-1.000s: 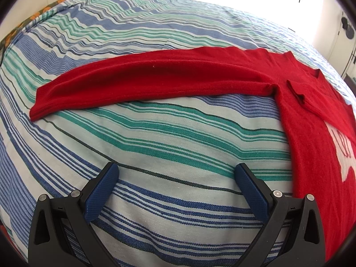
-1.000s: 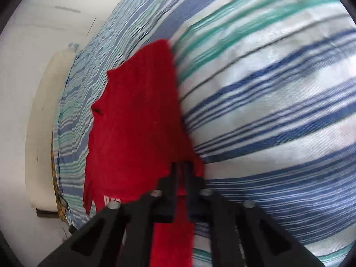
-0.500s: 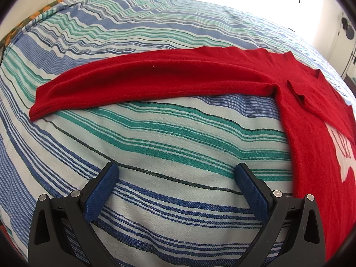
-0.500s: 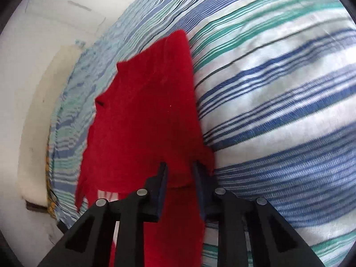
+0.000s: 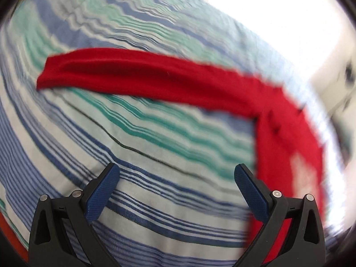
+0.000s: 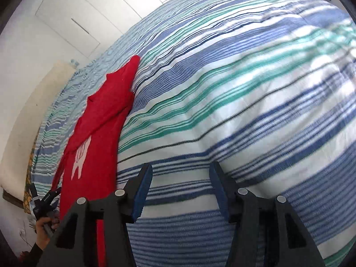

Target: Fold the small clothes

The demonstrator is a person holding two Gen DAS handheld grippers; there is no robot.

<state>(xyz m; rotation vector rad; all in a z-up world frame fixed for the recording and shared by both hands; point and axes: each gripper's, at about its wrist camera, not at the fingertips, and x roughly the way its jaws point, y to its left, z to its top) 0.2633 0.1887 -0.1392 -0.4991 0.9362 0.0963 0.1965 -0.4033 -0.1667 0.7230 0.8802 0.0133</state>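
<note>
A small red long-sleeved top (image 5: 287,133) with a white print lies flat on the striped bedspread (image 5: 155,146). One sleeve (image 5: 133,75) stretches out to the left in the left wrist view. My left gripper (image 5: 176,178) hovers open over bare bedspread below that sleeve, holding nothing. In the right wrist view the top (image 6: 98,120) lies at the left with a sleeve folded over its body. My right gripper (image 6: 181,175) is over bare stripes to the right of it, jaws opening, nothing between them. The left gripper (image 6: 47,198) shows at the lower left, held by a hand (image 6: 43,227).
The bedspread (image 6: 244,89) fills most of both views. White cupboard doors (image 6: 77,17) stand beyond the bed. A pale headboard or cushion (image 6: 29,115) and a patterned orange cloth (image 6: 30,166) lie along the bed's left edge.
My right gripper let go of the red cloth, opened and swung right onto bare bedspread. The left gripper rose a little and rolled, so the sleeve now slants across its view.
</note>
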